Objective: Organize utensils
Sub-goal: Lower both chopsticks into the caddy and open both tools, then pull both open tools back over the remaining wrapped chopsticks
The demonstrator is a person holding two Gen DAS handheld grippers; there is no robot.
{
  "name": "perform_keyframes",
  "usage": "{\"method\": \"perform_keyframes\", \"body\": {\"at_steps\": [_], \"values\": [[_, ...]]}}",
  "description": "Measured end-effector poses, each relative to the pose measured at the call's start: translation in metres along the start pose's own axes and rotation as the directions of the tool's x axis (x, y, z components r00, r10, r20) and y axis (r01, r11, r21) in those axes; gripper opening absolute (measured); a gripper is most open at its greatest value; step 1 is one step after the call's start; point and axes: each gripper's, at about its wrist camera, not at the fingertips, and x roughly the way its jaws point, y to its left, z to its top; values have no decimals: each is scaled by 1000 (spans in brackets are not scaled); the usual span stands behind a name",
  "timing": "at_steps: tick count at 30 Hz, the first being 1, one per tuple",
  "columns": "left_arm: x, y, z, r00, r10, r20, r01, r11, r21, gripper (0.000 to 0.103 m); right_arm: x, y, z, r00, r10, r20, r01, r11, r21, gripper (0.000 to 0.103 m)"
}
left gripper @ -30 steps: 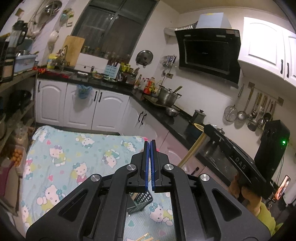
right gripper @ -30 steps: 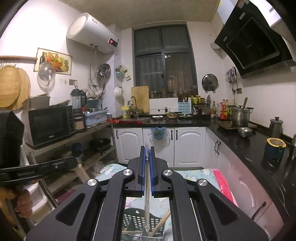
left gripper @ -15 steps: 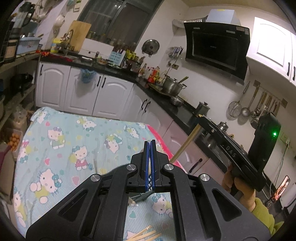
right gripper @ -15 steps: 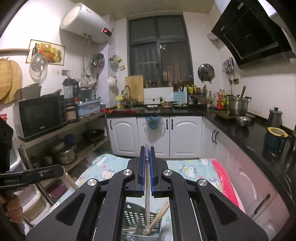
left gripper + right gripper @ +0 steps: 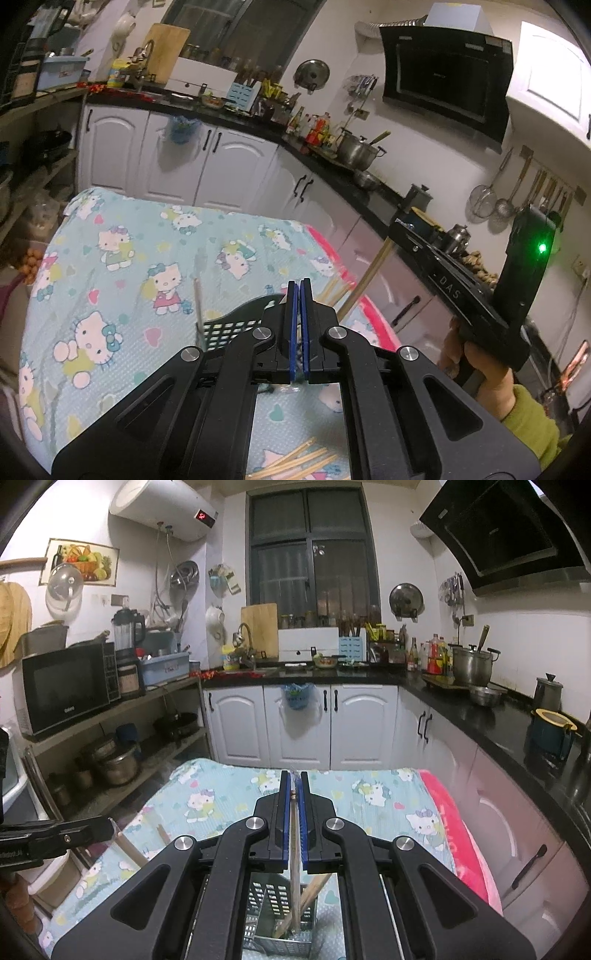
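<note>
The right claw (image 5: 293, 812) is clamped on a chopstick (image 5: 294, 867) whose lower end is in the dark utensil basket (image 5: 280, 919), where a wooden utensil already leans; the left claw (image 5: 297, 325) is shut and apparently empty; a heap of loose chopsticks (image 5: 295, 461) on the cloth-covered surface (image 5: 122, 258) is left to sort.

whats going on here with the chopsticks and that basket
A person is sorting utensils on a table with a cartoon-cat cloth. The right gripper is shut on a pale wooden chopstick, its lower end in the dark slotted plastic utensil basket. The left gripper is shut, empty. More loose chopsticks lie nearby.
</note>
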Motion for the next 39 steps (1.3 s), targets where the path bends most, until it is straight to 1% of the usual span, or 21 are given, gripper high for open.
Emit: {"method": "perform_keyframes", "body": {"at_steps": [6,7,8,9,10,11,12,13,14,15,16,18,20,22,23,27,31,33,39], "values": [[7,9,-8,1000,15,-19,-16,1000,-16,0,10,1,-12,999,5,-40,-5,1000,3,6],[8,10,-9,1000,22,-19,-22,1000,-17,1,11,1,-14,999,2,-51,-2,1000,0,9],[8,10,-9,999,29,-18,-29,999,-17,1,11,1,-15,999,-5,-54,5,1000,-1,21],[8,12,-10,999,35,-15,-36,999,-18,5,10,-1,-16,998,-8,-55,8,1000,3,32],[7,12,-10,999,38,-12,-38,999,-19,16,8,-4,-17,999,0,-54,1,1000,16,35],[5,13,-10,999,41,-6,-41,999,-18,22,6,-6,-17,999,2,-50,-1,1000,25,37],[3,12,-10,999,46,1,-46,999,-18,35,3,-7,-18,999,0,-46,2,1000,30,39],[0,14,-10,999,52,10,-52,998,-22,40,0,-10,-18,999,-5,-43,7,999,34,40],[-2,14,-9,998,55,15,-54,998,-25,40,-3,-12,-18,999,-8,-41,9,999,38,43],[-4,14,-9,998,57,21,-57,998,-26,45,-6,-14,-19,999,-9,-39,10,999,46,44],[-8,14,-9,997,64,33,-63,998,-27,56,-9,-16,-19,999,-6,-37,8,999,53,45],[-16,14,-9,995,78,58,-77,997,-23,68,-16,-20,-19,999,-4,-32,6,998,66,52],[-24,14,-11,994,79,75,-77,997,-27,72,-25,-24,-21,1000,-2,-23,3,997,74,54],[-31,14,-14,992,88,94,-86,996,-27,90,-33,-24,-23,1000,0,-18,1,997,72,58],[-34,13,-15,990,97,103,-94,995,-26,92,-38,-25,-25,1000,-2,-14,3,997,71,60],[-46,11,-26,986,113,120,-110,993,-31,92,-53,-27,-32,1000,9,-12,-8,997,71,64],[-56,10,-37,985,117,129,-114,993,-32,92,-68,-28,-39,1000,20,-10,-19,997,73,66],[-60,9,-43,984,120,128,-117,993,-30,92,-68,-28,-39,1000,25,-9,-25,997,77,68],[-71,9,-62,986,119,120,-115,992,-42,92,-92,-27,-53,999,38,-6,-38,996,86,70]]}}
